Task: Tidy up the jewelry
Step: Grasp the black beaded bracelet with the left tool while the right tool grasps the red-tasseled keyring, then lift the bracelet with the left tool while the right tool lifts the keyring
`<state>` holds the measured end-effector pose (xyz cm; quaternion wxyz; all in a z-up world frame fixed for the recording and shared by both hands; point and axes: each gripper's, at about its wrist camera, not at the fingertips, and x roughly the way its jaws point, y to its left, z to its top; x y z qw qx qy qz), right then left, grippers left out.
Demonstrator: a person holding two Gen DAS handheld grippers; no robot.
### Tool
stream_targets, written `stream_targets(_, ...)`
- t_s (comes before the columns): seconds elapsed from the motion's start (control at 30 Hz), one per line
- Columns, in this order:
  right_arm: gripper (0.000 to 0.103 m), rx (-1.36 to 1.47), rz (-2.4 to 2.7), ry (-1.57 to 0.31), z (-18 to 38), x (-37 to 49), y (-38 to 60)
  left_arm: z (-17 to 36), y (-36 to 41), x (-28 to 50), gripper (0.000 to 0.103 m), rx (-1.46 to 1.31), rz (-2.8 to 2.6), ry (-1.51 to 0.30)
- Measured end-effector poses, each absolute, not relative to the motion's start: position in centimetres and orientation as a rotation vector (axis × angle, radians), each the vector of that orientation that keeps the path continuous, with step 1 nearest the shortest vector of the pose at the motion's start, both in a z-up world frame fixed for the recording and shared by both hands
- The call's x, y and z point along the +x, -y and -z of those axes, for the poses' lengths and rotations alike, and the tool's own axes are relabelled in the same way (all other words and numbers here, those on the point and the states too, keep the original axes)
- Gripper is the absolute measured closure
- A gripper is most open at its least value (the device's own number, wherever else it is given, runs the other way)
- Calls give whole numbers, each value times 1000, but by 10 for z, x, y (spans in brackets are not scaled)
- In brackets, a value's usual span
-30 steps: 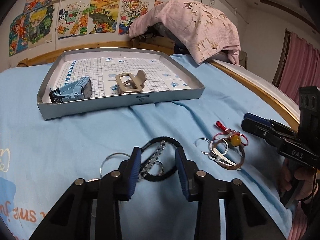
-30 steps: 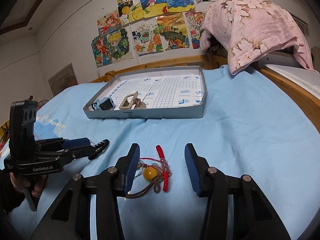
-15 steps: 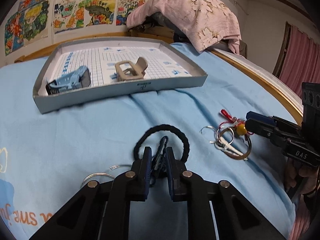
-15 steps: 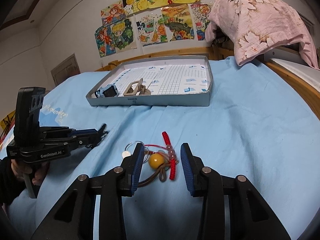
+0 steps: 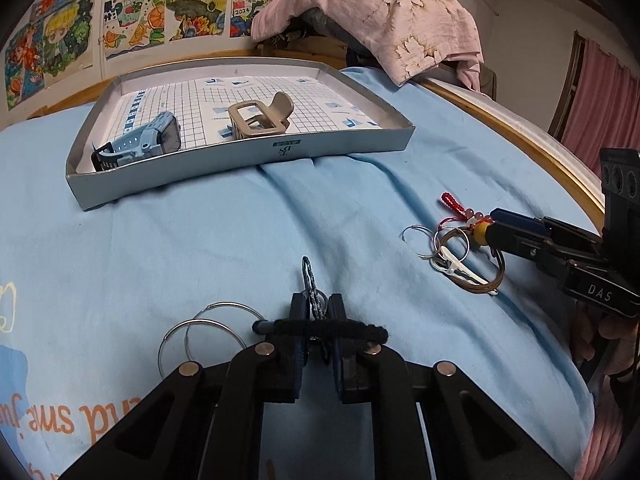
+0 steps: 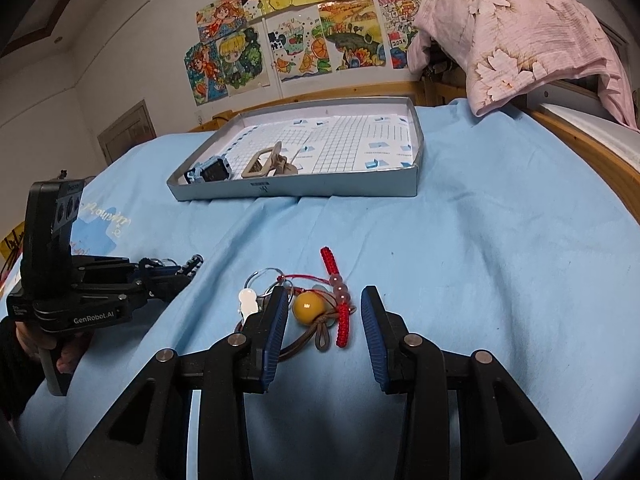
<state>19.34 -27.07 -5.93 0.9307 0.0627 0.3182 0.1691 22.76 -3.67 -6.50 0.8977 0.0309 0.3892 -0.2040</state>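
Left wrist view: left gripper (image 5: 317, 312) is closing, its pads pinching a metal bracelet (image 5: 309, 280), black hair tie (image 5: 320, 327) draped across the fingers. Right gripper (image 6: 325, 316) stands released, yellow bead (image 6: 307, 307) and red cord (image 6: 341, 320) between its fingers

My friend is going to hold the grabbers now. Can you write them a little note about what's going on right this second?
Left gripper: jaws closing on the black hair tie with its beaded chain, pinched between the pads.
Right gripper: open, straddling the yellow-bead and red-cord bracelet bundle, not gripping yet.
Tray: already holds the blue watch and the tan hair claw.
On the blue bedsheet by the left gripper: two silver hoops.
Left to do: move the hair tie, the bundle and the hoops into the tray.
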Motion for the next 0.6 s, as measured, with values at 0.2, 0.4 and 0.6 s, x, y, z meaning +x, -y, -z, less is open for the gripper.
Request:
stream_targets(0.2,69,131,-350,-661,61,192,271,61,30,223,93,7,431,-834)
stream_targets(0.4,69,150,-348,-650,61,189,273,58,22,213,93,-64,456,-824)
stream_targets(0.6,78,187,-316,-617,57,182,283,54,24,202,93,-70,470,-806)
